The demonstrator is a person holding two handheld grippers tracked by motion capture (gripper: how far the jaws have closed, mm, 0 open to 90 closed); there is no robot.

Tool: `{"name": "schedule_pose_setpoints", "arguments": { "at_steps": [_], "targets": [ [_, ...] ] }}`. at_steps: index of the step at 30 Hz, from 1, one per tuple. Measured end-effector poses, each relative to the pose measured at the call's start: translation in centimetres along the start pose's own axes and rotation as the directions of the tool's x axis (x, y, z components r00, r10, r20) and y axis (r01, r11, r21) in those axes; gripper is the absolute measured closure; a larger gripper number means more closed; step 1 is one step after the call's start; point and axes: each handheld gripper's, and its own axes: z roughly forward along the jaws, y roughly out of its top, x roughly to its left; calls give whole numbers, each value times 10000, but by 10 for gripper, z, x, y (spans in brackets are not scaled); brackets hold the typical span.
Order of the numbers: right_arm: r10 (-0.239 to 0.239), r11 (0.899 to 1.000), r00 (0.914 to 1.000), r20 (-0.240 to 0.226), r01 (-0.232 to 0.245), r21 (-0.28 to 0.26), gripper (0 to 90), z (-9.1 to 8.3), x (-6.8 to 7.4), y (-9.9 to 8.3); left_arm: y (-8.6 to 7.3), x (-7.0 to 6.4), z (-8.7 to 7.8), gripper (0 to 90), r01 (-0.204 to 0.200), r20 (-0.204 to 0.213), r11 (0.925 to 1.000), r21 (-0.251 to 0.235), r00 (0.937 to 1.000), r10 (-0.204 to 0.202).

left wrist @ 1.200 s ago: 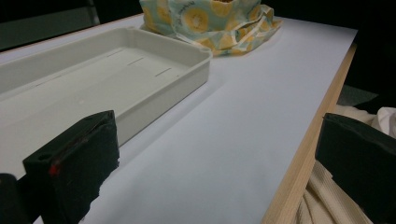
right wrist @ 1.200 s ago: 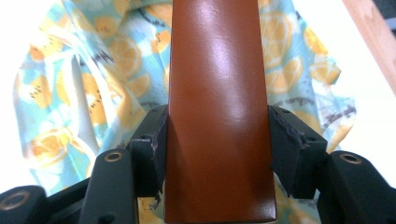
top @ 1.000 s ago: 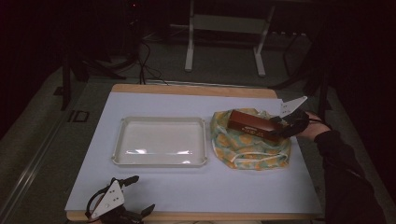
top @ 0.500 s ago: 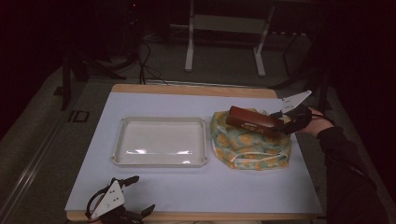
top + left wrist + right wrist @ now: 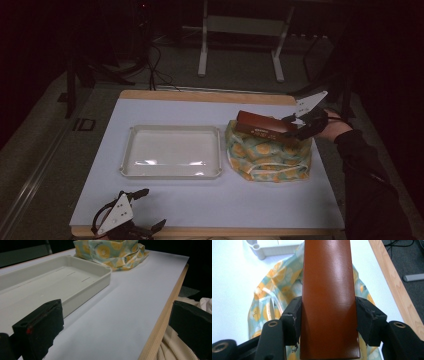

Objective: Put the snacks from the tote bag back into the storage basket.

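Now, right gripper: fingers clamped on the glossy reddish-brown oblong box, held above the crumpled yellow-and-teal patterned cloth bag.
Left gripper: fingers wide, at the near desk edge.
Tray: shallow white plastic rectangular tray, beside the bag.
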Motion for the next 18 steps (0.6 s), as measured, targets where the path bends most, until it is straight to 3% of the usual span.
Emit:
{"name": "schedule_pose_setpoints", "arguments": {
  "at_steps": [18],
  "targets": [
    [-1022,9946,9938,-447,1013,-217,432,17,10,53,1,-1,-1,0,-3,52,10000,-77,10000,4]
  ]
}}
